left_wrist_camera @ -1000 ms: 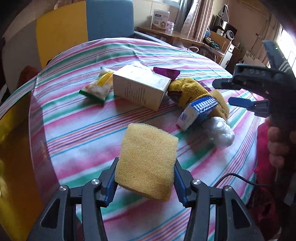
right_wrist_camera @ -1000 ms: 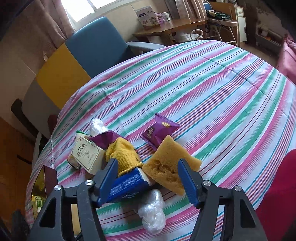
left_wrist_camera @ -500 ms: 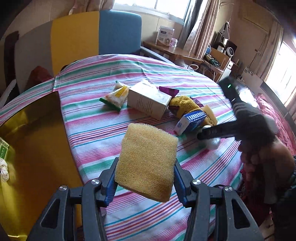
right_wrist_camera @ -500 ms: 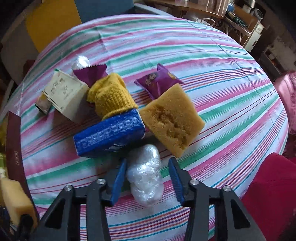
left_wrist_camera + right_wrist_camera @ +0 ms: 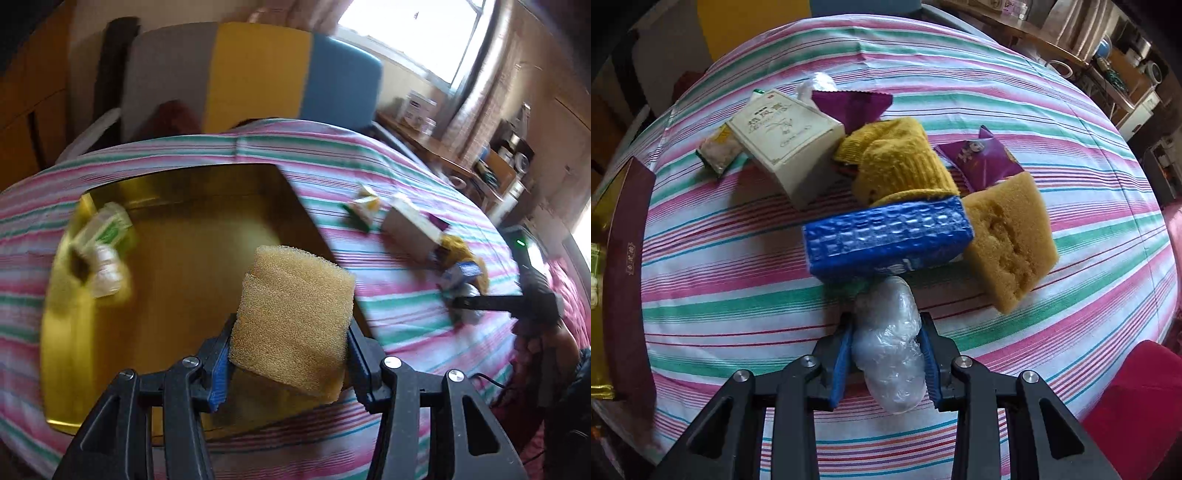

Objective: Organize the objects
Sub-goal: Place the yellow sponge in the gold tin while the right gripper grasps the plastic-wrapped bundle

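The left gripper [image 5: 290, 363] clamps a coarse-pored, yellow foam sponge block [image 5: 293, 317] above the shiny gold tray [image 5: 207, 236]. On the striped tablecloth [image 5: 1015, 74], the right gripper [image 5: 886, 356] is closing on a crinkled clear plastic-wrap bundle [image 5: 888, 343], its pads touching both sides, just beside the blue box [image 5: 886, 238].

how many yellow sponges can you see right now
2. One sponge is clamped in the left gripper, over the gold tray. The other sponge lies on the table beside the blue pack. More could be hidden under the pile.

Daylight from window [image 5: 417, 40], motion blur, fisheye-warped dark edges.
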Available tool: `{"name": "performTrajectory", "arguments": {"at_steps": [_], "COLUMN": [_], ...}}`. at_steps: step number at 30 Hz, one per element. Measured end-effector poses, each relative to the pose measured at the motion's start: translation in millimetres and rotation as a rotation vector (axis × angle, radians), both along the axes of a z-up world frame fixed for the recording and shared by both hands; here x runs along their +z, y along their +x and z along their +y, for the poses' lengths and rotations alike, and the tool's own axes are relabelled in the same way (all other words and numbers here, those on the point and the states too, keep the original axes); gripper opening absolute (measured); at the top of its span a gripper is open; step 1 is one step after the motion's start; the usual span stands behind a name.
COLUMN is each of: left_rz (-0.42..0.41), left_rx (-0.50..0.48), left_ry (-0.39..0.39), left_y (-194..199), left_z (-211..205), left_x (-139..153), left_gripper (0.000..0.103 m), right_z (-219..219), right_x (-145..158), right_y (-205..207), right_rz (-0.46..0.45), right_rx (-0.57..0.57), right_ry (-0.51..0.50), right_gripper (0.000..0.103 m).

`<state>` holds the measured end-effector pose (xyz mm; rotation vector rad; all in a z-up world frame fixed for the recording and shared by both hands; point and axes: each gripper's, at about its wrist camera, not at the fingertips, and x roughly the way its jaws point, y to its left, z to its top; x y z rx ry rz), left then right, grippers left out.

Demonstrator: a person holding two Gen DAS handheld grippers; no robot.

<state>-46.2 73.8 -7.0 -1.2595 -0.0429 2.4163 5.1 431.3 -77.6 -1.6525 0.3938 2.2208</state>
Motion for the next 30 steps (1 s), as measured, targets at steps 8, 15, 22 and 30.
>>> {"name": "performTrajectory", "arguments": {"at_steps": [8,15,22,30], "left_rz": [-0.104,-0.153,-0.161,-0.097], "left_rx": [0.206,0.243,0.251,0.276], "left_ry": [-0.072,-0.15,-0.205,-0.187], "left_y": [-35,-62,-86,-94], "left_z": [-82,-93,-89,-90], "left_x": [-28,-48,-61,-49], "left_gripper": [0.053,0.053,0.054,0.072], "right_z": [-11,-17,-22,-14], "right_x": [6,12,15,17], "right_y": [6,5,4,10], "right_rz": [0.053,0.063,0.073,0.069], "right_rx": [0.078,0.083,0.078,0.074], "right_ry": [-0.037,-0.036,-0.034,-0.026], "right_gripper": [0.034,0.034,0.034,0.034]}}
